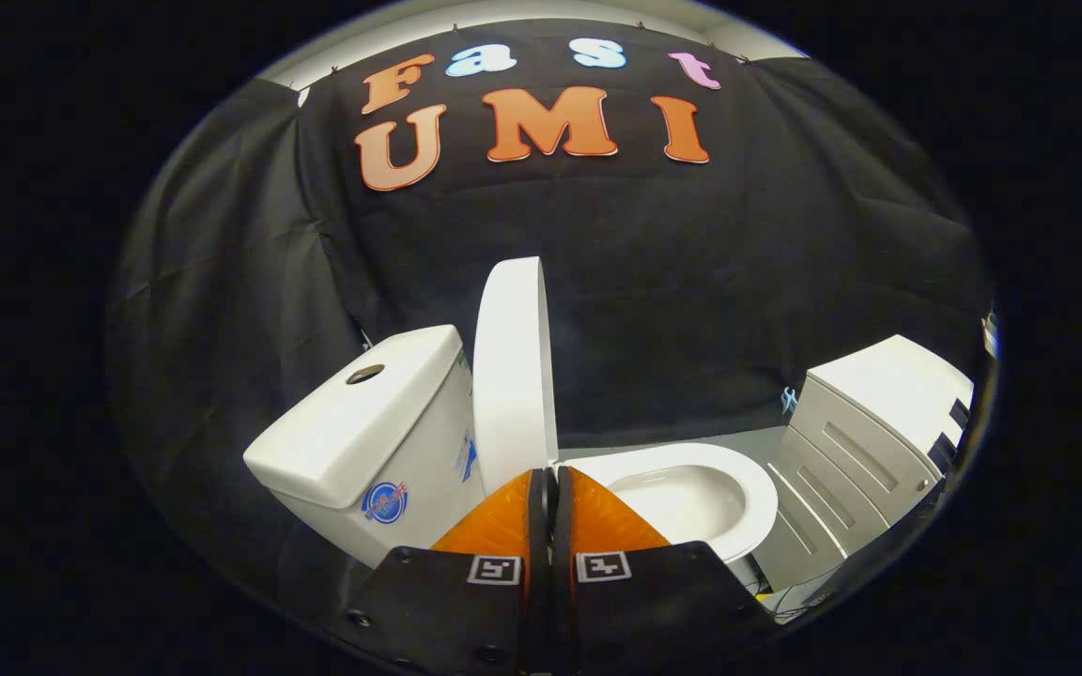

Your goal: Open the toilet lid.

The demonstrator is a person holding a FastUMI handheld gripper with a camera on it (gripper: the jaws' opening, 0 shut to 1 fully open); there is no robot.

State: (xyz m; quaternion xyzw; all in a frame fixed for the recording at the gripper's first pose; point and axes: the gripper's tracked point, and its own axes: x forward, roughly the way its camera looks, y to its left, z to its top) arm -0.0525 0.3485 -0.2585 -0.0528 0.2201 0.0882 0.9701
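White porcelain all round. The gripper [543,483] has its fingers pressed together, nothing pinched between them. Just past the tips, at 12 o'clock, the toilet lid [513,366] stands upright, already raised. Bowl [691,498] open at 2 o'clock, tank [363,422] at 10, a drawer cabinet [870,432] further off at 3.

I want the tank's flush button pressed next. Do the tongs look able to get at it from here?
Probably yes. The tongs, closed on nothing, sit just before the raised lid. The flush button lies bare atop the tank beside that lid, with nothing covering it.
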